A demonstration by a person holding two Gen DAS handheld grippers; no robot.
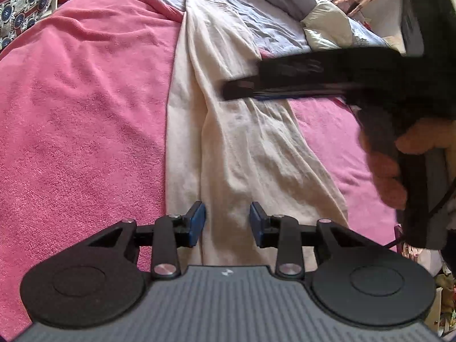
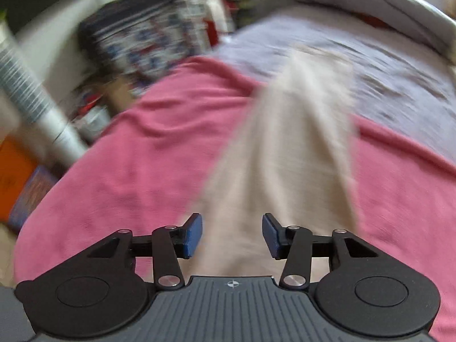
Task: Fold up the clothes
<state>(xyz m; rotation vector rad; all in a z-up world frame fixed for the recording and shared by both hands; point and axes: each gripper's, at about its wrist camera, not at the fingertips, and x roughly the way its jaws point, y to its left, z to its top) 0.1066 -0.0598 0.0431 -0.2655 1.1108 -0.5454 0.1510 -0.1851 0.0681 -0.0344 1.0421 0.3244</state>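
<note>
A cream garment point(image 1: 228, 131) lies lengthwise in a long, creased strip on a pink blanket point(image 1: 85, 99). My left gripper point(image 1: 227, 225) is open above the near end of the garment, nothing between its blue pads. My right gripper shows in the left wrist view point(image 1: 228, 89) as a blurred black shape held by a hand, over the garment's middle. In the right wrist view the right gripper point(image 2: 232, 235) is open and empty above the cream garment point(image 2: 285, 148); that view is motion-blurred.
A lilac sheet point(image 1: 256, 8) covers the far part of the bed, with a pale cushion point(image 1: 327, 25) at the far right. Patterned fabric point(image 1: 22, 5) hangs at the far left. A grey tube point(image 2: 34, 99) and clutter stand left of the bed.
</note>
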